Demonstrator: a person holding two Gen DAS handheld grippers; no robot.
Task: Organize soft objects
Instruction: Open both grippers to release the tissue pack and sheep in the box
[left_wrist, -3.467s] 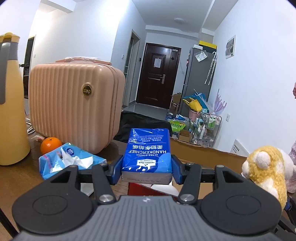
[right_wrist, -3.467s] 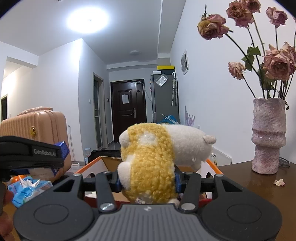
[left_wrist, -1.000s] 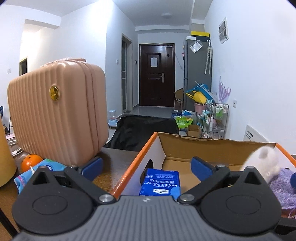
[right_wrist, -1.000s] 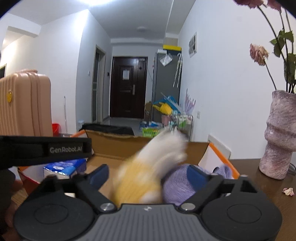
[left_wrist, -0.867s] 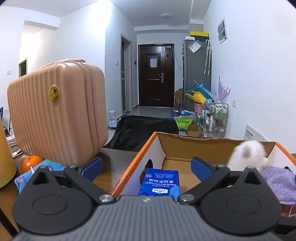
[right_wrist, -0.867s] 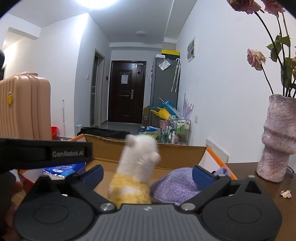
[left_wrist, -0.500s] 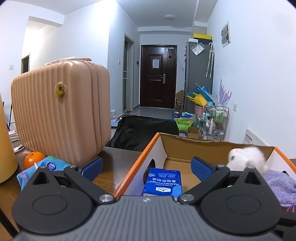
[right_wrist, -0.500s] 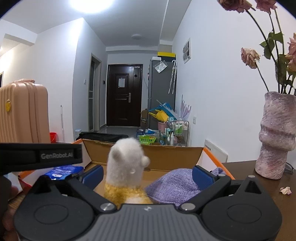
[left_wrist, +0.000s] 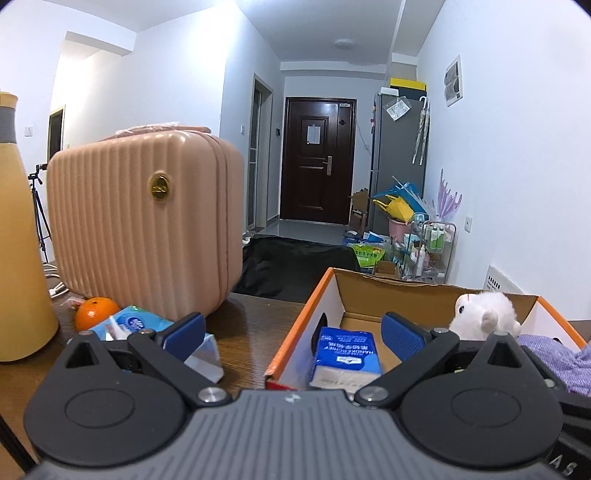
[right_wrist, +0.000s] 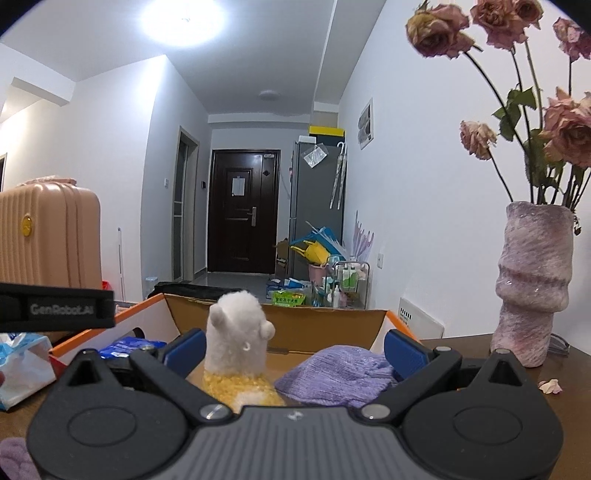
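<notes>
Both tongs released, nothing between pads: left gripper (left_wrist: 291, 334), right gripper (right_wrist: 293, 349). Left to right in the cardboard box (left_wrist: 373, 291): blue tissue pack (left_wrist: 347, 354) printed "HANDKERCHIEF", plush toy (right_wrist: 236, 350) upright, purple knit (right_wrist: 336, 373). "GenRobot.AI" reads on the left unit. Brown table (left_wrist: 251, 325) carries a pink suitcase (left_wrist: 144, 229), orange (left_wrist: 96, 312), vase (right_wrist: 532, 280); hallway door behind.
</notes>
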